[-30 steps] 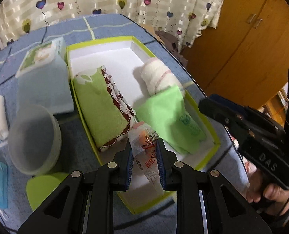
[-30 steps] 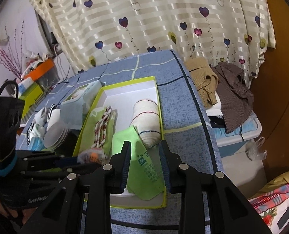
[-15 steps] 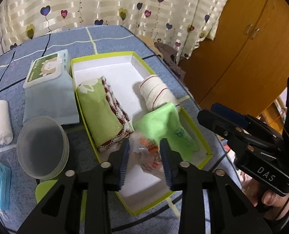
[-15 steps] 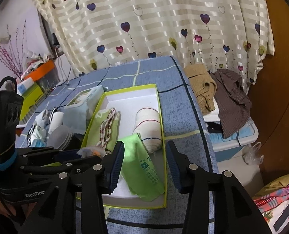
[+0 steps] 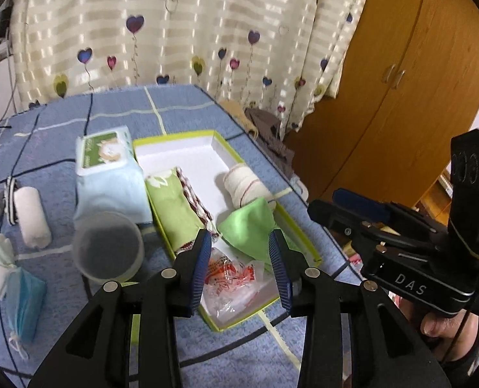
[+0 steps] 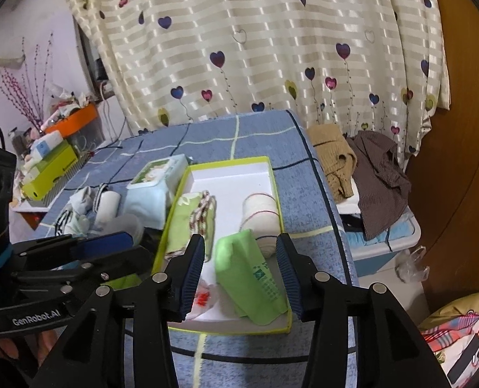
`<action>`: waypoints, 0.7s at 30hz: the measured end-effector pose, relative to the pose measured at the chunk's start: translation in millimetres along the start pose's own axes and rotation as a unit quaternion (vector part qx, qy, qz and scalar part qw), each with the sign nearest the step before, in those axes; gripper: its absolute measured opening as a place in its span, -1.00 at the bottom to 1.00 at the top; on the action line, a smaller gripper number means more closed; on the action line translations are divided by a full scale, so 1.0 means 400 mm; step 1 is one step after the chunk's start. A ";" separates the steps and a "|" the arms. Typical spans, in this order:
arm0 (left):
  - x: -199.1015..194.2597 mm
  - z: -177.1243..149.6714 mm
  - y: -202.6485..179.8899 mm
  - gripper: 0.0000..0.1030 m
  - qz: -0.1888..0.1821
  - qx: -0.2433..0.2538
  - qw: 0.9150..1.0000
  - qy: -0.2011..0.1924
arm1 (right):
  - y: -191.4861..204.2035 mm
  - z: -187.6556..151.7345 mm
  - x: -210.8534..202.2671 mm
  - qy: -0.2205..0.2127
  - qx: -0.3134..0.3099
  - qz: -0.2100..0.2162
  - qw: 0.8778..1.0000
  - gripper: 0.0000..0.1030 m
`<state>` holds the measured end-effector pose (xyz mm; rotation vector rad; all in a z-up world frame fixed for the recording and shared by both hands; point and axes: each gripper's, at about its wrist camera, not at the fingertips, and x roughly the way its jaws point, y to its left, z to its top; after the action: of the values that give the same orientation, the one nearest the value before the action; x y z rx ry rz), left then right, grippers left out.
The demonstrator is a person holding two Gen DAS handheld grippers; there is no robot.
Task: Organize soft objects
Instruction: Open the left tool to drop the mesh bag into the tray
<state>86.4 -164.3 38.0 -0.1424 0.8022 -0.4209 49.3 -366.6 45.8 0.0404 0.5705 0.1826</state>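
Note:
A yellow-rimmed white box lies on the blue bed. In it are a folded green towel, a rolled white towel, a light green cloth and a clear packet with red print at the near end. My left gripper is open and empty above the packet. My right gripper is open and empty above the green cloth.
Left of the box lie a wet-wipe pack, a clear plastic cup, a rolled white sock, striped socks and a blue mask. Clothes and a wardrobe are on the right.
My left gripper opened, let the packet drop into the near end of the box, and pulled back and up. My right gripper also opened wider and drew back.

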 end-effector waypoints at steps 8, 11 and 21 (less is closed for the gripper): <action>-0.081 -0.021 0.035 -0.25 0.007 -0.011 1.000 -0.025 | 0.072 -0.004 -0.033 -0.007 -0.015 0.011 1.000 -0.05; -0.105 -0.028 0.048 -0.25 0.012 -0.013 0.999 -0.033 | 0.096 -0.004 -0.033 -0.005 -0.021 0.018 1.000 -0.04; -0.154 -0.053 0.107 -0.25 0.040 -0.030 0.998 -0.044 | 0.172 -0.003 -0.036 0.000 -0.041 0.030 0.999 -0.03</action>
<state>46.2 -98.9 52.3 -0.1819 0.7321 -0.3132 25.8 -301.8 58.5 -0.0227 0.5613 0.2652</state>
